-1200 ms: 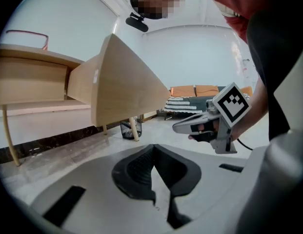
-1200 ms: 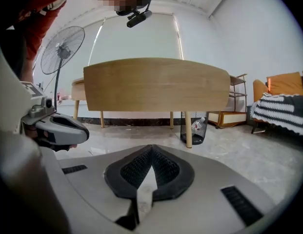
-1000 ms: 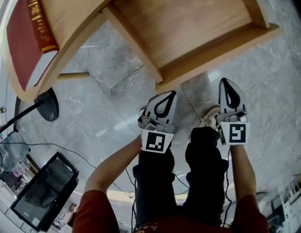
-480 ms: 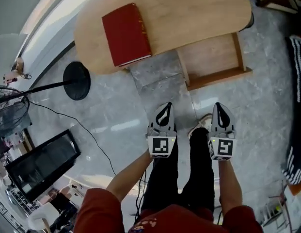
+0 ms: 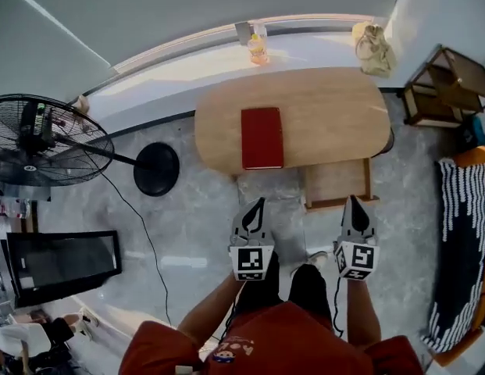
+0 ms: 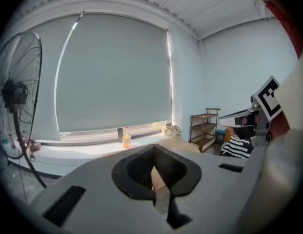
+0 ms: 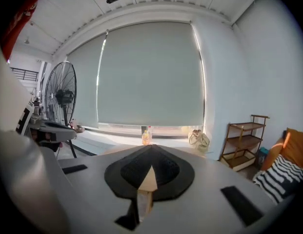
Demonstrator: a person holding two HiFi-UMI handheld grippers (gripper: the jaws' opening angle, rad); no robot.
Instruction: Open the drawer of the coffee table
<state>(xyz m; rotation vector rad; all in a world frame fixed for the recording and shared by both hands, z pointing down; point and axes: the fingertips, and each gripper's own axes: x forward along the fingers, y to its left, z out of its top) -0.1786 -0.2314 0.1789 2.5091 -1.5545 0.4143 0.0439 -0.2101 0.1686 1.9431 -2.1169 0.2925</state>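
The oval wooden coffee table [image 5: 320, 108] stands far below me by the window wall. Its drawer [image 5: 336, 183] is pulled out toward me on the near side, and I see nothing in it. Both grippers hang high above the floor, short of the table. My left gripper [image 5: 261, 202] is shut with nothing in it, left of the drawer. My right gripper [image 5: 354, 199] is shut and empty too, just short of the drawer's front edge. In the gripper views, the left gripper [image 6: 152, 150] and the right gripper [image 7: 151, 147] point across the table toward the blind.
A red book [image 5: 262, 137] lies on the tabletop. A standing fan [image 5: 47, 139] with a round black base [image 5: 156, 169] is at the left, a screen [image 5: 62, 264] lower left. A bottle [image 5: 258, 49] and bag [image 5: 372, 47] sit on the sill. A wooden shelf [image 5: 449, 84] and striped cushion [image 5: 461, 233] are at the right.
Both grippers have risen from close above the open drawer. The table and drawer now look small and far below. The drawer stays open and both grippers stay shut.
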